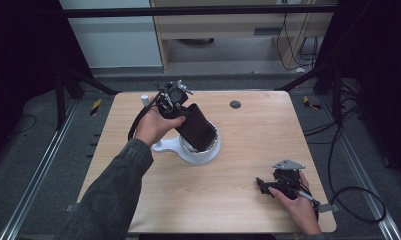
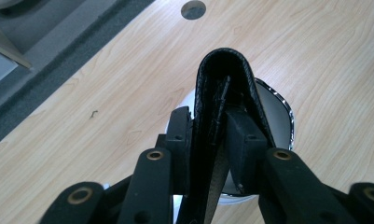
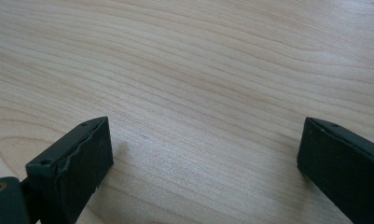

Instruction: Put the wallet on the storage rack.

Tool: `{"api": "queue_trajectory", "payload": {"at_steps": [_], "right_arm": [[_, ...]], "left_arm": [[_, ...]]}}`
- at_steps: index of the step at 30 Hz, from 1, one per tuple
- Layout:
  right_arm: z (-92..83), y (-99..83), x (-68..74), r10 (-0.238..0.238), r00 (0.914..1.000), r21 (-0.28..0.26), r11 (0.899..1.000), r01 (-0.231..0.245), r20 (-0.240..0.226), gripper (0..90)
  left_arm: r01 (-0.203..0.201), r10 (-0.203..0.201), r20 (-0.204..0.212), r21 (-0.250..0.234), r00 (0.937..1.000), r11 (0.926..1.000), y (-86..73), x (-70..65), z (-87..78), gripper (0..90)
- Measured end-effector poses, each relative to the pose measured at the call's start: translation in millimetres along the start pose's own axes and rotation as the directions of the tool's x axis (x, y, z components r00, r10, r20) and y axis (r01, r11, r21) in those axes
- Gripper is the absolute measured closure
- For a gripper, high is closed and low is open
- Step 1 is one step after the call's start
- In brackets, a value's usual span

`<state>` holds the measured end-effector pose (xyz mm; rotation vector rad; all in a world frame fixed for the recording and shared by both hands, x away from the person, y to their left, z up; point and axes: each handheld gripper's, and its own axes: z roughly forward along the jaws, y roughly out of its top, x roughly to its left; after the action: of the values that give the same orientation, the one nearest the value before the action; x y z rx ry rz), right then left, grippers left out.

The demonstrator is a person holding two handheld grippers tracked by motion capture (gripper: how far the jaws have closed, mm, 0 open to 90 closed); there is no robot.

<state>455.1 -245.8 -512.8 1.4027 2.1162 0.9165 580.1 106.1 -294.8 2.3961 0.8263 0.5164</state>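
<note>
wooden table (image 1: 248, 150), round grommet hole (image 1: 235, 104)

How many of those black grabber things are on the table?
2. The left hand-held gripper is near the table's middle, over a white stand, with a black pouch between its jaws. The right hand-held gripper rests open near the table's front right corner.

High view overlooks the table (image 1: 248, 150); both gripper views face it closely.
</note>
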Motion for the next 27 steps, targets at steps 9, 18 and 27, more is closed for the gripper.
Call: {"api": "queue_trajectory", "payload": {"at_steps": [9, 18, 27], "right_arm": [[0.1, -0.1, -0.1, -0.004, 1.0, -0.001, 1.0, 0.004, -0.001, 3.6], [-0.1, -0.2, 0.2, -0.004, 1.0, -0.001, 1.0, 0.004, -0.002, 3.6], [-0.1, -0.2, 0.2, -0.004, 1.0, 0.0, 1.0, 0.004, -0.002, 3.6]], "left_arm": [[-0.006, 0.005, -0.016, -0.052, 0.9998, 0.9986, -0.5, -0.6, -10.8, 71.4], [-0.017, 0.012, -0.045, -0.112, 0.9989, 0.9935, -0.3, -2.4, -22.9, 69.5], [-0.047, 0.034, -0.078, -0.173, 0.9964, 0.9837, -5.4, -9.2, -40.9, 53.0]]}}
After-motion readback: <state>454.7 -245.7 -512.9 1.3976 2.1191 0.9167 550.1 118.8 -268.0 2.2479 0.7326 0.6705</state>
